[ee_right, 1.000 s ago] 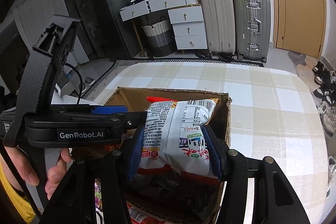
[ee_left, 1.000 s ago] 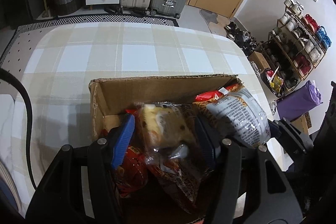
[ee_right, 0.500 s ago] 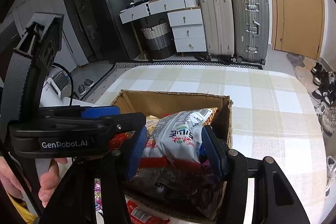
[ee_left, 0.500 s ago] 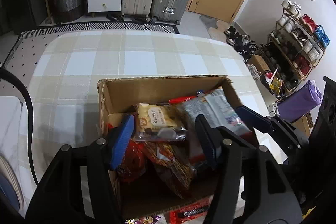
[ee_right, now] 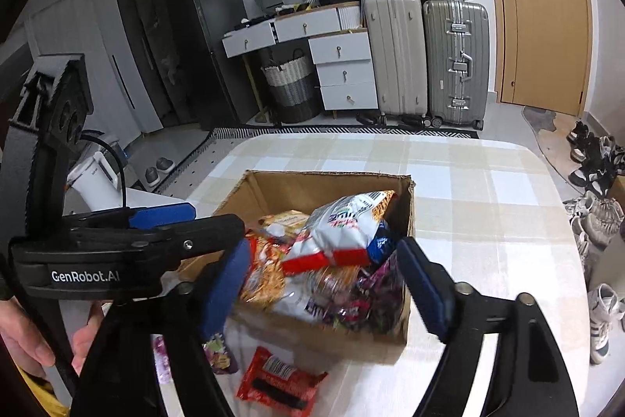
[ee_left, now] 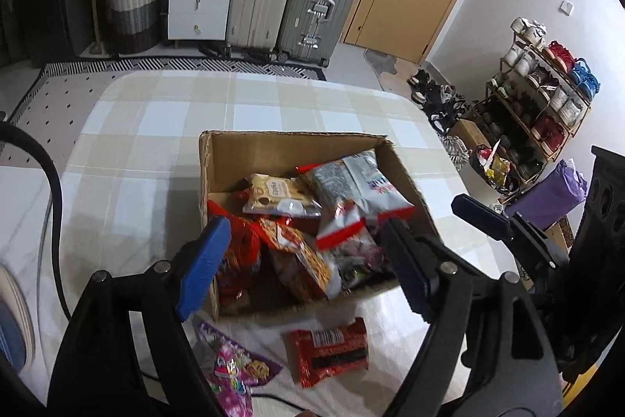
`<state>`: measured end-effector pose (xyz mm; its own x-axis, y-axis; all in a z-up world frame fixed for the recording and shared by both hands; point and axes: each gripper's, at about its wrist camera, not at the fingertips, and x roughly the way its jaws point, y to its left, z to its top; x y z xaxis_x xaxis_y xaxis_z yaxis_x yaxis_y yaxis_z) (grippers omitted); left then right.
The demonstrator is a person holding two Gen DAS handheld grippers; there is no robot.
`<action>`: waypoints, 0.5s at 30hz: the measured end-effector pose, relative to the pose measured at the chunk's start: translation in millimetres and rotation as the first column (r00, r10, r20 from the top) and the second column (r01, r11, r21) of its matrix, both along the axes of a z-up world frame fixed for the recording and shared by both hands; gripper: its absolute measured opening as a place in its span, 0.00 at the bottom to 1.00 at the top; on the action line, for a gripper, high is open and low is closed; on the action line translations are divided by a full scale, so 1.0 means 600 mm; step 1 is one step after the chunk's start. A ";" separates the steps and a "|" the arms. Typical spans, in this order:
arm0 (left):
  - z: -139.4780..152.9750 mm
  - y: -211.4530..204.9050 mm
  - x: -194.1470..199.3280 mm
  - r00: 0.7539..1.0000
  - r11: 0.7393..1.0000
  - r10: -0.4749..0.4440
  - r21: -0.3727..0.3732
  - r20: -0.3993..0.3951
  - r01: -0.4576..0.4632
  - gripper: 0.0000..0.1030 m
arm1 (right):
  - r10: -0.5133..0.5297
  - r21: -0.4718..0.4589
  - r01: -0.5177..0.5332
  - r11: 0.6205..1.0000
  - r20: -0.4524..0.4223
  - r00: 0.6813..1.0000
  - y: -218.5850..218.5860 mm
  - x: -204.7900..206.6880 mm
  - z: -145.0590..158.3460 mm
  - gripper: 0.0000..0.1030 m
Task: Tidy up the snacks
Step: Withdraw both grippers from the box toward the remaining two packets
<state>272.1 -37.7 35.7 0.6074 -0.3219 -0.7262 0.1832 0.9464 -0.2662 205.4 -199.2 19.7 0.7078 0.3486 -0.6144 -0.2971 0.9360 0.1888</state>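
**Snacks heaped in a box, both grippers opening above it**

Left wrist view: the left gripper (ee_left: 302,262) hangs over the near side of a cardboard box (ee_left: 281,147) that sits on a checked tablecloth (ee_left: 164,127). Its jaws are opening, and no pack is pinched between the blue pads (ee_left: 203,266); the snacks lie lower down, inside the box. On top of the pile rest a biscuit pack (ee_left: 279,196) and, just beside it to the right, a white bag (ee_left: 359,190) with a red end. Orange and red packs crowd beneath them. Outside the box, on the cloth in front of it, lie a red bar (ee_left: 328,350) and a purple pouch (ee_left: 234,370). The right gripper's blue-tipped finger pokes in at the right edge.

Right wrist view: the right gripper (ee_right: 324,280) faces the same box (ee_right: 328,182), jaws opening, nothing clamped between them. The white bag (ee_right: 347,225) lies tilted on the heap, clear of both pads. The red bar (ee_right: 279,383) lies on the cloth before the box, the purple pouch (ee_right: 218,354) near it, partly hidden. At left, a hand (ee_right: 31,335) holds the left gripper (ee_right: 156,233), seen side-on. Suitcases (ee_right: 455,61) stand against the far wall.
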 end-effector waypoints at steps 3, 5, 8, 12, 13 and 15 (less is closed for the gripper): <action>0.020 0.002 -0.049 0.999 1.000 0.000 -0.003 0.047 0.000 0.77 | 0.003 0.025 -0.004 1.000 0.019 1.000 -0.004 -0.033 0.009 0.82; 0.031 0.004 -0.078 0.998 1.000 0.006 0.003 0.070 -0.006 0.77 | 0.001 0.035 -0.002 0.999 0.027 1.000 -0.003 -0.052 0.014 0.82; 0.052 0.006 -0.130 0.994 1.000 0.019 0.016 0.111 -0.021 0.78 | 0.001 0.049 -0.004 0.999 0.056 0.998 -0.002 -0.085 0.024 0.82; 0.085 0.011 -0.211 0.982 0.998 0.043 0.033 0.182 -0.050 0.78 | 0.008 0.056 -0.014 0.998 0.111 0.994 0.000 -0.141 0.040 0.82; 0.092 0.012 -0.228 0.979 0.998 0.048 0.034 0.196 -0.056 0.79 | 0.014 0.052 -0.020 0.998 0.127 0.992 0.004 -0.158 0.047 0.82; 0.111 0.015 -0.279 0.971 0.997 0.063 0.029 0.231 -0.072 0.79 | 0.026 0.046 -0.034 0.998 0.165 0.986 0.009 -0.193 0.061 0.82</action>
